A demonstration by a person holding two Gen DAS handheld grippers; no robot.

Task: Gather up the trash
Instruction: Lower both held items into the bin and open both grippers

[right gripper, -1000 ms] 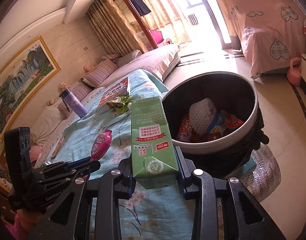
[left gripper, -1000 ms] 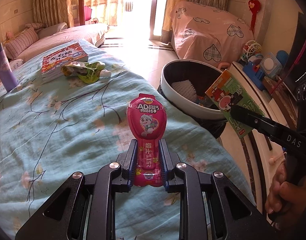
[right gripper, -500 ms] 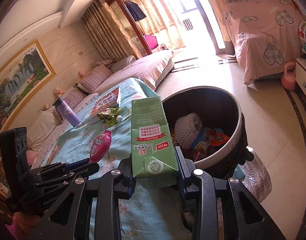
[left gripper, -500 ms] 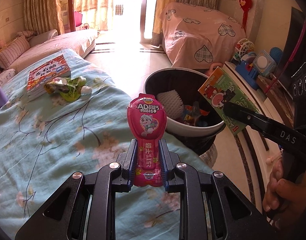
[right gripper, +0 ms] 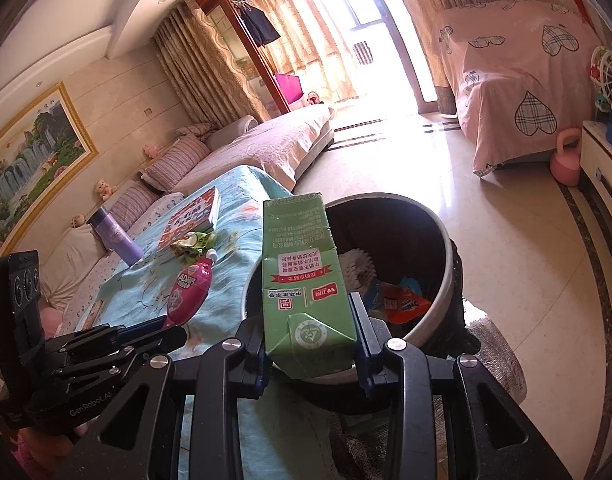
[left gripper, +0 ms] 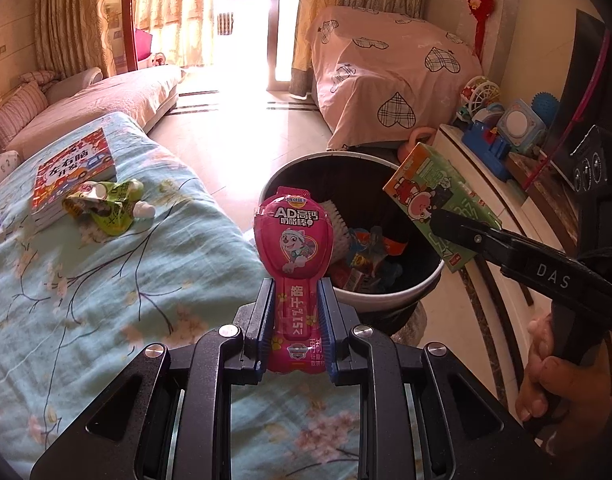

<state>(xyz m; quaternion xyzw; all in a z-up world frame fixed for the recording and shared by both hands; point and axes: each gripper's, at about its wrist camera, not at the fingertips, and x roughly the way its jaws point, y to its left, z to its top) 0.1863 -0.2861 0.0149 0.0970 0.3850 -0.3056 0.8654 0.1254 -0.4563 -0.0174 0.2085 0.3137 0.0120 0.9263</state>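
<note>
My left gripper (left gripper: 295,300) is shut on a pink snack wrapper (left gripper: 291,236) that stands upright between its blue pads, at the table's edge just left of the bin. A round bin (left gripper: 386,300) with a white rim holds several wrappers and a white foam net. My right gripper (right gripper: 310,320) is shut on a green drink carton (right gripper: 301,276), held upright over the bin's near rim (right gripper: 442,280). In the left wrist view the carton (left gripper: 438,200) hangs over the bin's right side. A crumpled green wrapper (left gripper: 105,204) lies on the blue floral tablecloth (left gripper: 85,288).
A red picture book (left gripper: 71,168) lies beside the green wrapper, and a purple bottle (right gripper: 115,240) stands farther back. A sofa with pillows (right gripper: 233,152) runs behind the table. Right of the bin is a white cabinet (left gripper: 486,184) with toys, and a pink covered piece of furniture (left gripper: 386,72) beyond.
Both grippers have moved toward the bin with their loads. In the left wrist view the bin slid nearer the pink wrapper; in the right wrist view it came under the carton.
</note>
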